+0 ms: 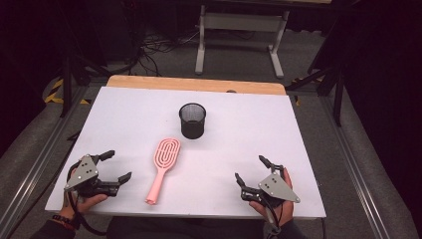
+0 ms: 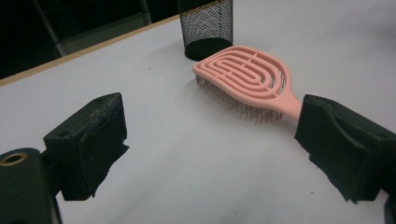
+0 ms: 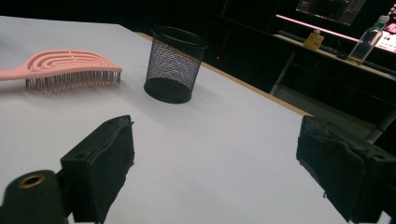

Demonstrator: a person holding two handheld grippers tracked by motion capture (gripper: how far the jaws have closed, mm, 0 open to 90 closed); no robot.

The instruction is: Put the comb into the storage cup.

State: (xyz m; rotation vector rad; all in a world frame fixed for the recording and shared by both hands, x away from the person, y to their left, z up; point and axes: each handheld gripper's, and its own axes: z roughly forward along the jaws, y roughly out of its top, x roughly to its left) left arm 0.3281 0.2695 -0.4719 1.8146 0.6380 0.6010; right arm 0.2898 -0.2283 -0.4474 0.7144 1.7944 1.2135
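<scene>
High view: a pink brush [image 1: 163,169] lies flat on the white tabletop [image 1: 249,139], slightly left of centre, its long axis running from the handle end at about 7 o'clock to the oval head at about 1 o'clock. Beyond the head, toward 1 o'clock and apart from it, stands a black mesh cup [image 1: 192,120], upright and open at the top. The left tool [image 1: 113,166] rests near the tabletop's front left corner, jaws apart and holding nothing; the brush handle lies at roughly 3 o'clock from it, close by. The right tool [image 1: 253,171] sits near the front right, jaws likewise apart and empty, with the brush toward 9 o'clock and farther off, so I judge the left hand the nearer one for a pickup. Left gripper view: the two black jaws stand wide apart with bare tabletop between them; the brush [image 2: 247,78] lies ahead at about 1 o'clock, bristles down, its handle running toward the right-hand jaw and passing behind it, and the cup [image 2: 205,28] stands just past the head. Whether handle and jaw touch I cannot tell. Right gripper view: the jaws are open and empty; the cup [image 3: 175,65] stands ahead at about 11 o'clock, and the brush [image 3: 65,67] lies farther left, at about 10 o'clock, head toward the cup, well apart from this tool.
</scene>
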